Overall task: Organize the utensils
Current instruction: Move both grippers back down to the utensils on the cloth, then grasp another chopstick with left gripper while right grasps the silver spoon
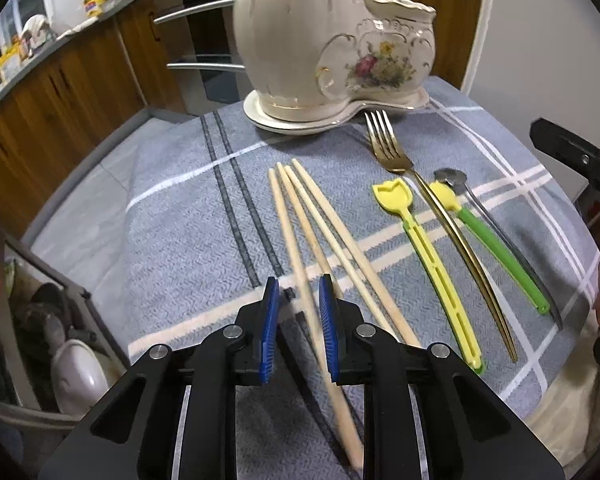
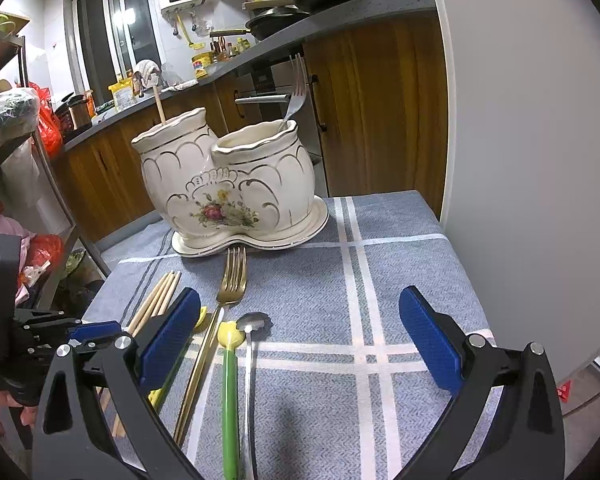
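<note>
Kitchen setting: wood cabinets behind, a desk (image 2: 400,280) under blue checked cloth at centre frame.

Left gripper (image 1: 299,320): jaws narrowed around one chopstick (image 1: 320,320), which appears blurred between the pads; whether it is fully clamped cannot be told. Three more chopsticks (image 1: 312,216) lie fanned just beside it, one touching or crossing the held one.

Right gripper (image 2: 300,336): jaws spread wide, holding nothing, hovering over the lower centre of its view.

Outward from there: yellow scoop (image 1: 432,256), gold fork (image 2: 232,280), green spoon (image 2: 230,380) and steel spoon (image 2: 252,344) lie side by side. Holder (image 2: 228,184), upper centre, already carries one chopstick in its left pot and a fork in its right.

Risk, judged: the grip sits near the chopstick's end, so the stick may pivot or slip. Lifting could drag the neighbouring chopsticks. A tilted stick may strike the holder rim and miss the pot.
</note>
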The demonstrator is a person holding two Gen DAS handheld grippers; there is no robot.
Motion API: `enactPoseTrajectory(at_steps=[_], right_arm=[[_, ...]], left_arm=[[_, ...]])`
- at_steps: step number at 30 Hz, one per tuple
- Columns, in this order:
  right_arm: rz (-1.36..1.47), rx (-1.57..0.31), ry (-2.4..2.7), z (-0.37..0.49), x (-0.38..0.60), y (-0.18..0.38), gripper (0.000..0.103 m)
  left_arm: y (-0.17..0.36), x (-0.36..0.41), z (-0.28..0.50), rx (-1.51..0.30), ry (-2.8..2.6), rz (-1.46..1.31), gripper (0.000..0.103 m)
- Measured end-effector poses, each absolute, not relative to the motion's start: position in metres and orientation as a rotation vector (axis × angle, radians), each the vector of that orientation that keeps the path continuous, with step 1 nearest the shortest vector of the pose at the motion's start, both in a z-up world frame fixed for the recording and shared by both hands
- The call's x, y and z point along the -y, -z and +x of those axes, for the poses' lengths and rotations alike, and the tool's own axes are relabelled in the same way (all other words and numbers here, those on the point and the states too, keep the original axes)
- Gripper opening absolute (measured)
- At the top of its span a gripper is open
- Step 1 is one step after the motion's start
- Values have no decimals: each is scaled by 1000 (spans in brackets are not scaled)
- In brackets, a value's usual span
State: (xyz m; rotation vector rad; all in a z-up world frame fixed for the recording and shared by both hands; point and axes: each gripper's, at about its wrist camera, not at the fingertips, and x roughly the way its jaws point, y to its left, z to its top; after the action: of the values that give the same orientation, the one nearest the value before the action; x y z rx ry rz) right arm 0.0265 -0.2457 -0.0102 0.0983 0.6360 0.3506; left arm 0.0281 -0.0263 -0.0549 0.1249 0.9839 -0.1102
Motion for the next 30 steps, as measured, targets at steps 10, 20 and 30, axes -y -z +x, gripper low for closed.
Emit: enactPoseTrajectory(at_steps=[10, 20, 30], right_arm=[[29, -673, -363, 28, 234, 15, 98], [-5, -719, -361, 32, 233, 24, 91], [64, -785, -437, 37, 237, 27, 44]], left_arm=[[54, 18, 33, -1006, 107, 113, 8], [55, 22, 31, -986, 85, 136, 7], [50, 13, 23, -948, 106, 91, 7]])
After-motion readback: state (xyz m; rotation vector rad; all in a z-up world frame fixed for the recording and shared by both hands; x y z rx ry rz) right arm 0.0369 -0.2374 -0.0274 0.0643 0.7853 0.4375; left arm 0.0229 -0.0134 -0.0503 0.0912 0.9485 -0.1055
